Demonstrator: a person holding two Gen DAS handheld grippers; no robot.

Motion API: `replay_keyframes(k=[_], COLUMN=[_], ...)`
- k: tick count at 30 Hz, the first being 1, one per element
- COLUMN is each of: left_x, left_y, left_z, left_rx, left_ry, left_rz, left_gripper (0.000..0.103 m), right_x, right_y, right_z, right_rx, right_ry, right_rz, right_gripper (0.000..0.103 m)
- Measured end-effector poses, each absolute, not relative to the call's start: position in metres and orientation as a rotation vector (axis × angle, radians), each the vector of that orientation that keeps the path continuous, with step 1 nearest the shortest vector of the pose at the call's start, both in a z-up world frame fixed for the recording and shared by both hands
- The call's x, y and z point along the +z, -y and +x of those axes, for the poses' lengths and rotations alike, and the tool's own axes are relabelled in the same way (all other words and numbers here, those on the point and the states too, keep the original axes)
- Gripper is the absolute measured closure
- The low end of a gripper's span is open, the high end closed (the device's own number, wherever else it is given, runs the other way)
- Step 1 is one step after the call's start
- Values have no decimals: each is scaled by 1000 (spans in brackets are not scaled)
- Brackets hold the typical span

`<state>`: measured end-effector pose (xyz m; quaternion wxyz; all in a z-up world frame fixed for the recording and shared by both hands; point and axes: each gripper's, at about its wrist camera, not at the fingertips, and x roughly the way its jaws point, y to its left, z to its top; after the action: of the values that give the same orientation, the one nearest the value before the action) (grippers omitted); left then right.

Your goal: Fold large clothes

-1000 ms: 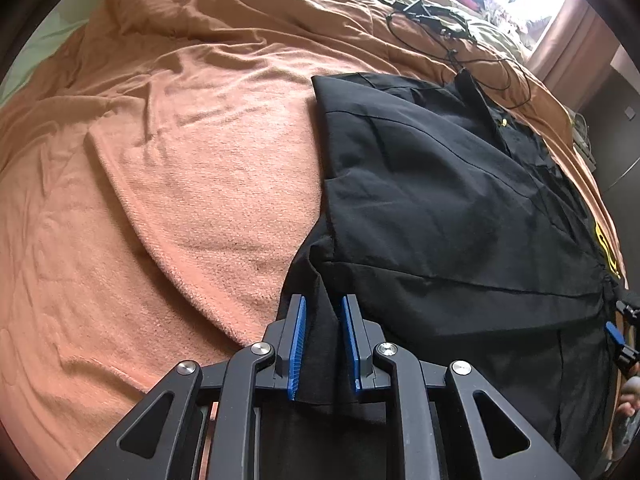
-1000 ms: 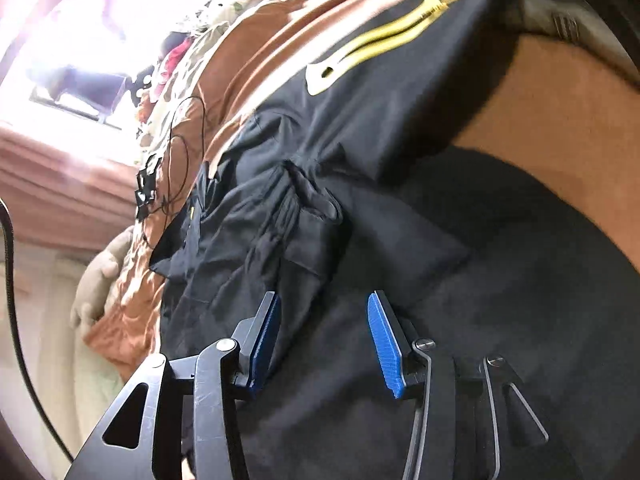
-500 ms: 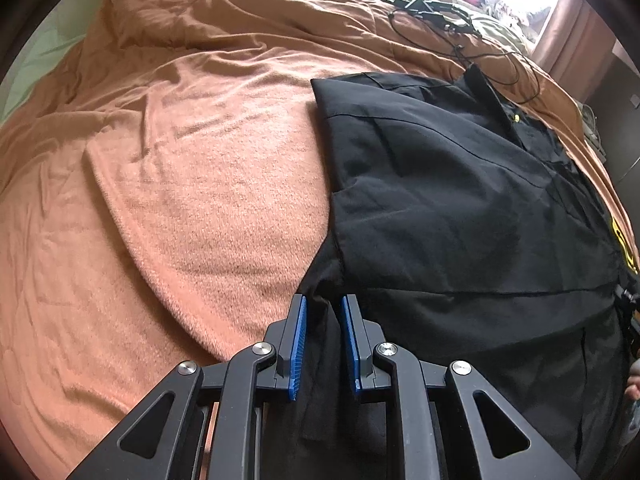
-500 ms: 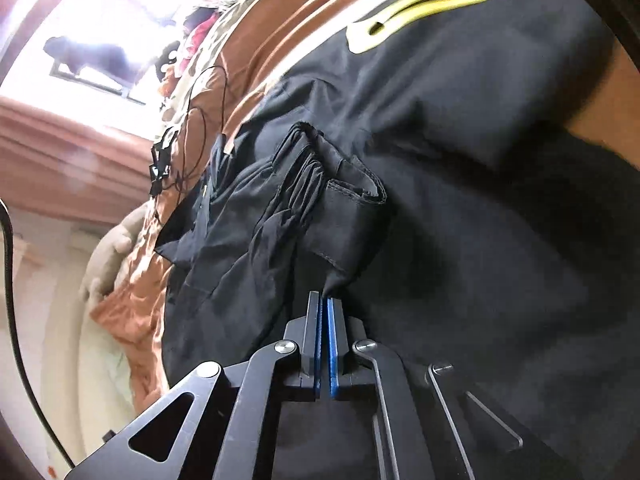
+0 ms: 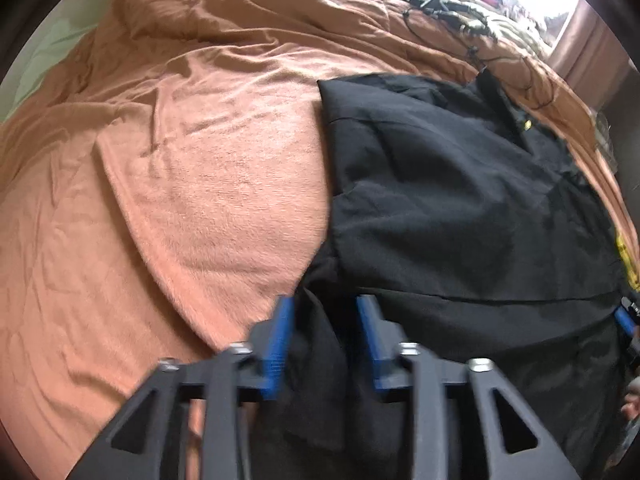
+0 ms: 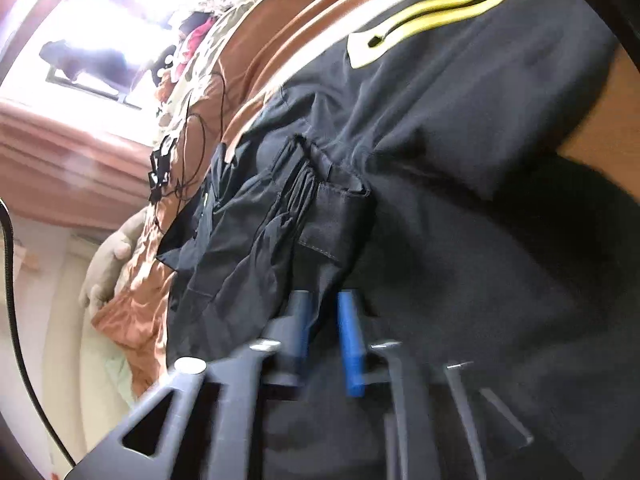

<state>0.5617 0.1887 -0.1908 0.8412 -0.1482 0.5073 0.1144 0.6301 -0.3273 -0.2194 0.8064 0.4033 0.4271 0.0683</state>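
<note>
A large black garment (image 5: 460, 208) with yellow markings lies partly folded on the right side of an orange blanket (image 5: 192, 184). My left gripper (image 5: 326, 312) is at the garment's near left edge, its blue pads apart with loose black cloth between them. In the right wrist view the same garment (image 6: 460, 240) fills the frame, with a yellow stripe (image 6: 432, 20) at the top and a bunched cuff (image 6: 332, 224). My right gripper (image 6: 324, 312) sits just below that cuff, its pads a little apart with cloth between them.
Black cables and a small device (image 5: 448, 12) lie on the blanket beyond the garment. A bright window (image 6: 104, 40) and pink curtain (image 6: 60, 168) are at the far end. A stuffed toy (image 6: 112, 256) lies by the bed's edge.
My left gripper's pads have spread wider than half a second ago. My right gripper closed on the cuff fold, then its pads parted again. Both views blur from motion.
</note>
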Motion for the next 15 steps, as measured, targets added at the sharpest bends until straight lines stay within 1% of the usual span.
replay_keyframes(k=[1,2,4,9,15], left_x=[-185,-176,-159,-133,-122], left_y=[-185,-179,-165,-127,-83], left_z=[559,555,550,547,552], left_rx=[233,226,212,154,96], left_ry=[-1052,-1025,-982,-945,-939], left_rz=[-323,-325,-306,-291,-283], left_gripper=[41,31,25,24,24], right_x=[-212,-204,-186,-145,-130], right_y=[330,333,344,383,445], right_z=[626,622,615,594,572], right_rx=[142,137,130,97,38], right_ry=[-900,-886,-853,-758,-658], right_rz=[850,836,819,769,843], right_gripper=[51,51,51,51,51])
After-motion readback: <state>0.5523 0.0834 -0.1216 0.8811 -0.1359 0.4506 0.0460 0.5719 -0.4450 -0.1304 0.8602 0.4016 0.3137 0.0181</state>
